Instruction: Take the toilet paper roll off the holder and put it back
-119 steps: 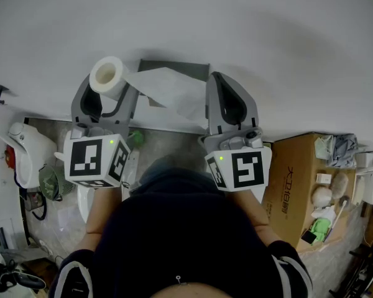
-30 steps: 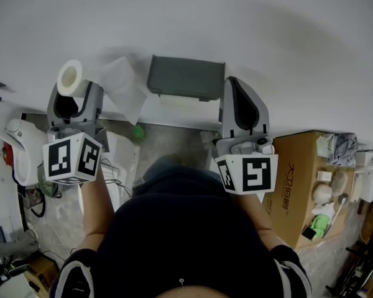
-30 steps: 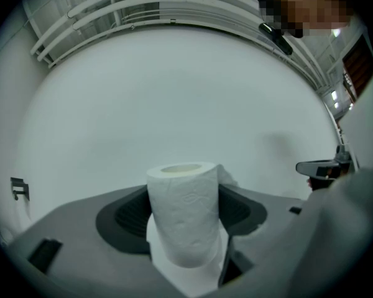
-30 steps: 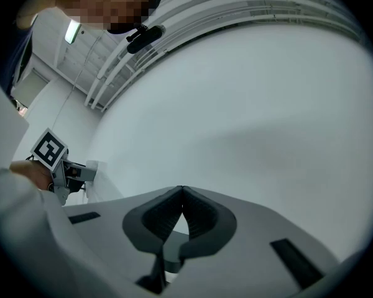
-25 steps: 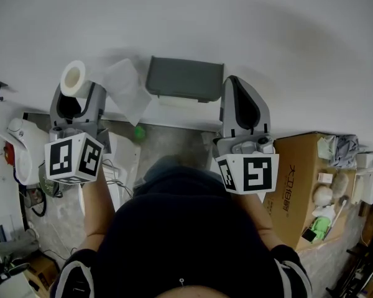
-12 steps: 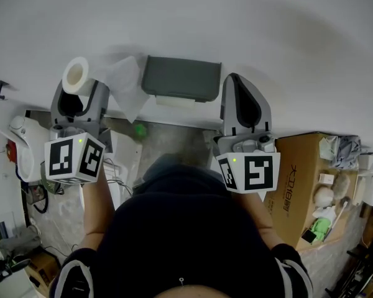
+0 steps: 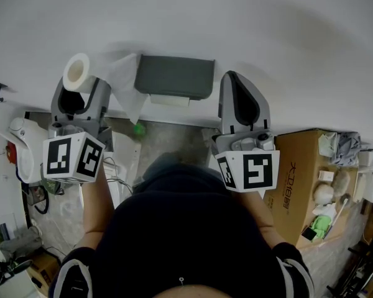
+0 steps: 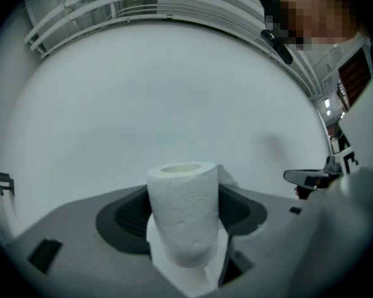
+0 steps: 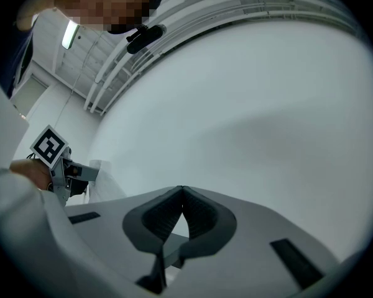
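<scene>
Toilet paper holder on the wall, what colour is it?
Holder: dark grey, best in the head view.

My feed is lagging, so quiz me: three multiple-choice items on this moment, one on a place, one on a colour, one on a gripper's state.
1. Where is the toilet paper roll? A on the floor; B between the jaws of the left gripper; C in the cardboard box.
2. Colour of the wall holder? A dark grey; B red; C yellow.
3. The right gripper is: A wide open; B shut, empty; C shut on paper.
Key: B, the jaws press the roll's sides; A, grey in the head view; B, its tips meet on nothing.
</scene>
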